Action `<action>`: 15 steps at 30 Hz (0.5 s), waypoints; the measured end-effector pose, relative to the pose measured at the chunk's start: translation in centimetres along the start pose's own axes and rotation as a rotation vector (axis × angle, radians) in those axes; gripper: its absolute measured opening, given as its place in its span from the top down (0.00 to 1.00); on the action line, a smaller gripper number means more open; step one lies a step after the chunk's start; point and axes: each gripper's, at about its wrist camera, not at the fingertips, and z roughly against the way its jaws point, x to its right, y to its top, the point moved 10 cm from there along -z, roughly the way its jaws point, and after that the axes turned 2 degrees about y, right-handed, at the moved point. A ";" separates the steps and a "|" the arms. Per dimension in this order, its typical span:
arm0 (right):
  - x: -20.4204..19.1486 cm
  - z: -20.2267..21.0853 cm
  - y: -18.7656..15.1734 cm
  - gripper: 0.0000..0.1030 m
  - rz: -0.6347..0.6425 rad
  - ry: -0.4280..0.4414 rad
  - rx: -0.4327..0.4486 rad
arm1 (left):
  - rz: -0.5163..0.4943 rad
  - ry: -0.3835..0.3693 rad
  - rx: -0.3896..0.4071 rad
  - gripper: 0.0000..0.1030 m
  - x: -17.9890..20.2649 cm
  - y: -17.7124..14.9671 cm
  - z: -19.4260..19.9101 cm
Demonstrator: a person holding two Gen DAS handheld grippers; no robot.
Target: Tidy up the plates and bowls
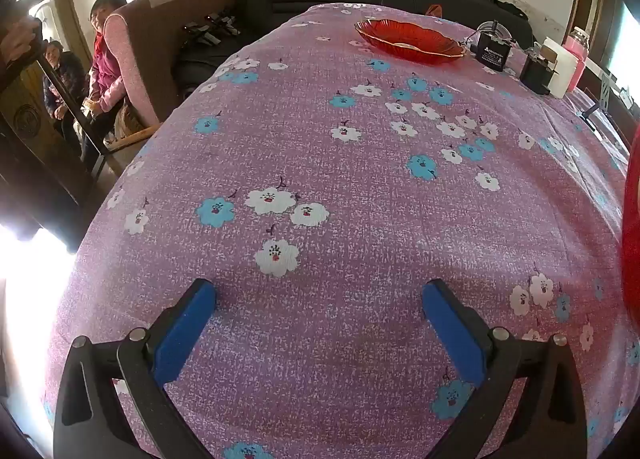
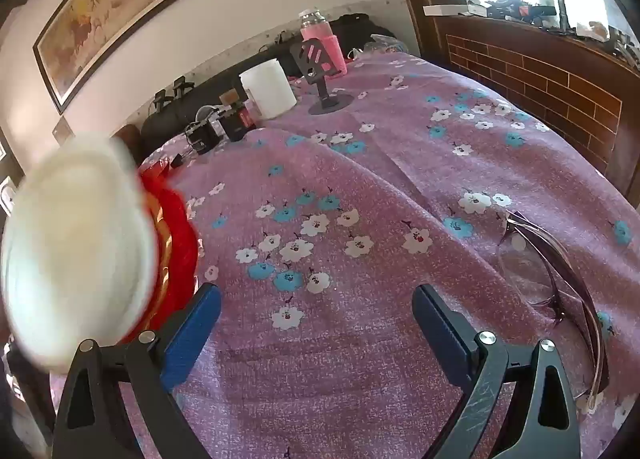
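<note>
A red glass plate [image 1: 410, 41] with a wavy rim lies at the far end of the table on the purple flowered cloth [image 1: 320, 163]. My left gripper [image 1: 318, 295] hangs open over bare cloth, with nothing between its blue fingers [image 1: 200, 299]. A red dish edge [image 1: 632, 239] shows at the right border of that view. In the right wrist view a blurred white bowl [image 2: 76, 259] sits close at the left, against a red ruffled dish [image 2: 176, 259]. My right gripper [image 2: 316, 299] is open beside them, and its left finger [image 2: 200, 319] is near the red dish.
Clear glasses [image 2: 552, 279] lie on the cloth right of my right gripper. A white cup [image 2: 268, 89], a pink bottle [image 2: 320, 39], a phone stand [image 2: 320, 71] and black boxes [image 1: 494, 53] crowd the far end. Two people [image 1: 106, 59] sit beyond the table's left edge.
</note>
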 end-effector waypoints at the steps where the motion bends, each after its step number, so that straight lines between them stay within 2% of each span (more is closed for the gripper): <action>1: 0.1 0.0 0.0 0.05 -0.003 -0.007 0.002 | 0.003 -0.004 0.009 0.00 0.0 0.1 0.0; 15: 0.1 0.2 0.0 0.05 -0.006 0.010 0.009 | 0.002 -0.002 0.011 0.00 0.0 0.1 0.0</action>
